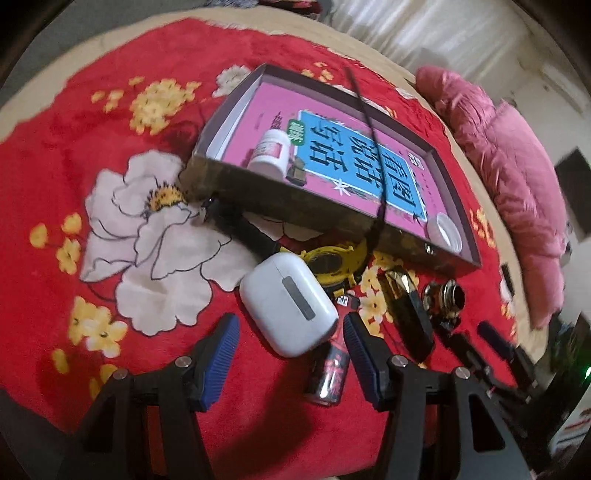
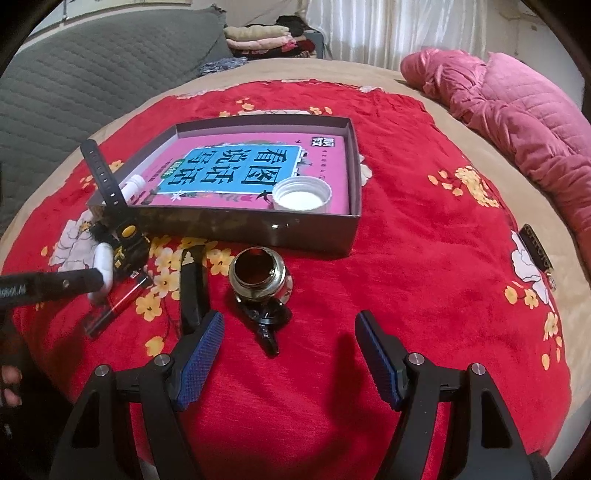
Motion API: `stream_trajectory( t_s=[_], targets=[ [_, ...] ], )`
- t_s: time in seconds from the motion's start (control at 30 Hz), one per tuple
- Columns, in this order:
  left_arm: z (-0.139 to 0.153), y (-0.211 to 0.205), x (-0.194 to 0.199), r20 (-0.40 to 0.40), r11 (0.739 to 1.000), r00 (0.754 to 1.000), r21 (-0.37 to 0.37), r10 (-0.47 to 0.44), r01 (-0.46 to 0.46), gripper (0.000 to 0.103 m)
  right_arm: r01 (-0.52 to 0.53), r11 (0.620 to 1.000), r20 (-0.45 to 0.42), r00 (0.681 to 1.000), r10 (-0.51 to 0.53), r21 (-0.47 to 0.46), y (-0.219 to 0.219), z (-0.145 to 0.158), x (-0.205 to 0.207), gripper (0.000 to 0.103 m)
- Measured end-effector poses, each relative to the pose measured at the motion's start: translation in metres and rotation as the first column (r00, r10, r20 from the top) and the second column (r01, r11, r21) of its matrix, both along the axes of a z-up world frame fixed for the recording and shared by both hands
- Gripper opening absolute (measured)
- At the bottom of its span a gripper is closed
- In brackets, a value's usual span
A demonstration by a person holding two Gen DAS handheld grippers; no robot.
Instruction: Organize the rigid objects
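White and smooth, the earbud case [image 1: 288,304] lies on the red blanket [image 1: 110,147], at 6 o'clock from the box [image 1: 207,162]. It looks light, hard and slippery, so pinch its flat sides. Left gripper [image 1: 291,354] and right gripper [image 2: 290,354] gape wide, holding nothing.

A bed spread with a red floral blanket [image 2: 424,236] over a beige cover [image 2: 258,70] fills the room, with a grey quilted sofa [image 2: 92,77] at ten o'clock, folded clothes [image 2: 266,40] at twelve, a pale curtain [image 2: 376,29] at one, and a pink quilted jacket [image 2: 517,110] at two.
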State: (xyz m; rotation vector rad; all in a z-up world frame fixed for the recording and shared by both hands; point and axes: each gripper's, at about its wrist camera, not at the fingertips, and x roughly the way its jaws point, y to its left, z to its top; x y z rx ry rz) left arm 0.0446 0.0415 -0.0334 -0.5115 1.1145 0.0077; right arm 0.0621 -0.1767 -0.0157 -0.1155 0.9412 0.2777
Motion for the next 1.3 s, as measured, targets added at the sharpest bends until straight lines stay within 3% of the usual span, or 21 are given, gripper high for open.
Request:
stream_trajectory(
  t_s=[0.37,0.77,0.97,1.0,1.23,1.3],
  targets=[
    [-0.018,0.016,0.017,-0.028,0.989,0.998,-0.138,0.056,-0.06,0.058,-0.006,1.0,-0.001,1.0,0.006,0.003,0.002,-0.002,0.001,0.075],
    [-0.026,0.012,0.031,-0.069,0.986,0.997,-0.161,0.032,-0.043,0.059,-0.017,0.999,-0.034,0.999,0.016,-0.031,0.005,-0.015,0.01,0.075],
    [-0.029,0.008,0.035,-0.067,0.99,0.997,-0.138,0.023,-0.032,0.059,-0.023,0.998,-0.051,0.999,0.02,-0.056,0.006,-0.025,0.016,0.074],
    [-0.029,0.006,0.036,-0.067,0.991,0.997,-0.132,0.022,-0.031,0.059,-0.027,0.998,-0.047,0.999,0.025,-0.056,0.007,-0.025,0.016,0.072],
    [-0.026,-0.004,0.044,-0.107,0.998,0.994,-0.061,0.0,-0.006,0.057,-0.081,0.995,-0.04,0.996,0.079,-0.056,0.016,-0.026,0.013,0.032],
    [-0.026,-0.006,0.045,-0.116,0.999,0.993,-0.043,-0.002,-0.003,0.054,-0.085,0.995,-0.038,0.996,0.083,-0.053,0.017,-0.026,0.013,0.03]
  ],
)
